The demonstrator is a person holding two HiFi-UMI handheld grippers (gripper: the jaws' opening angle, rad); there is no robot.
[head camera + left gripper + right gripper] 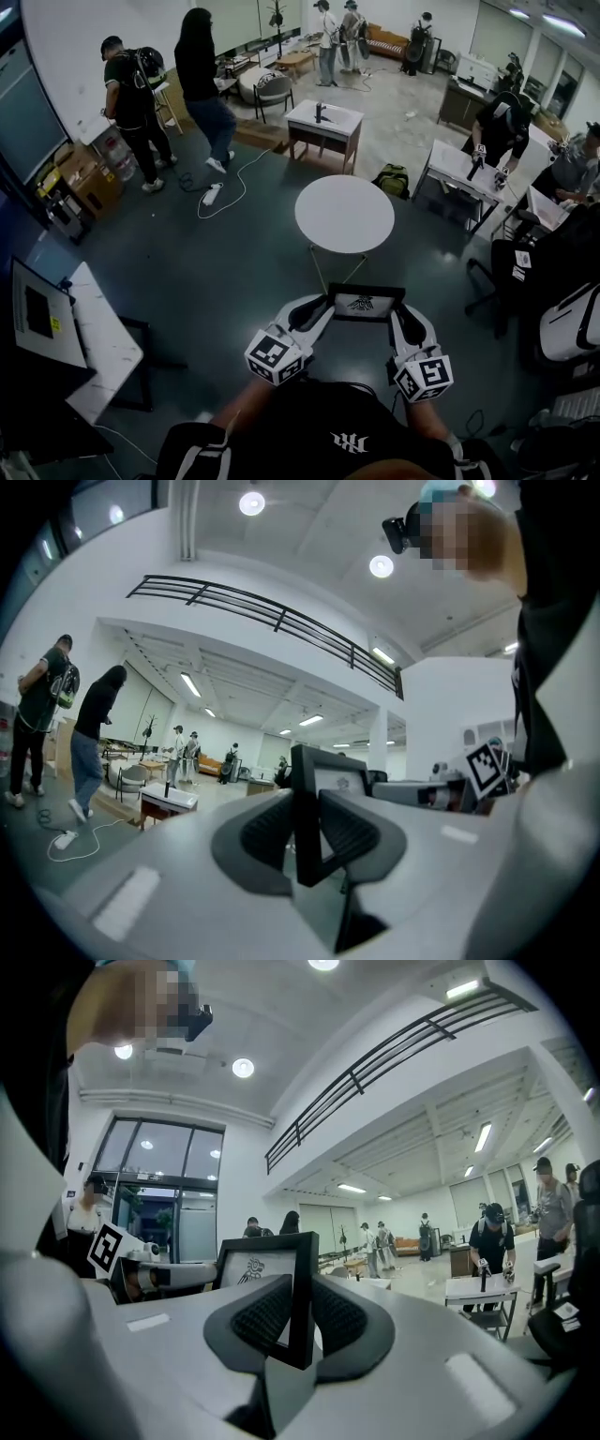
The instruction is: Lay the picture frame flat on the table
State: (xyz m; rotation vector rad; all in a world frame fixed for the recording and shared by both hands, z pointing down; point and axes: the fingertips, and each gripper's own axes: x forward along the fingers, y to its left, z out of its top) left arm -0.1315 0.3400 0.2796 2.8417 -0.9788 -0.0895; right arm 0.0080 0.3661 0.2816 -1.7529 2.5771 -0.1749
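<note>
Showing one picture frame [366, 303] held in the air betw. two grippers. The L gripper [322, 314] has its pads pinched on the frame's left edge, seen as a black bar betw. the jaws in the left gripper view. The R gripper [401, 319] is clenched likewise on the right edge. The frame has a black border and a pale print w/ a dark emblem. It is tilted face-up toward the head camera, not flat, and clear of the table.

A round white table [344, 214] lies ahead of both sets of jaws, beyond the frame; its thin legs show just past the frame's far edge. The floor [234, 272] is dark grey.

The room is large, white-walled and open-plan. Further ahead of the jaws stands a small rectangular table [324, 120], w/ a green backpack [392, 180] on the floor to the R and a power strip [212, 195] w/ white cable to the L. Several people stand at desks round the edges — strip lights and a railed gallery show overhead in both gripper views.
</note>
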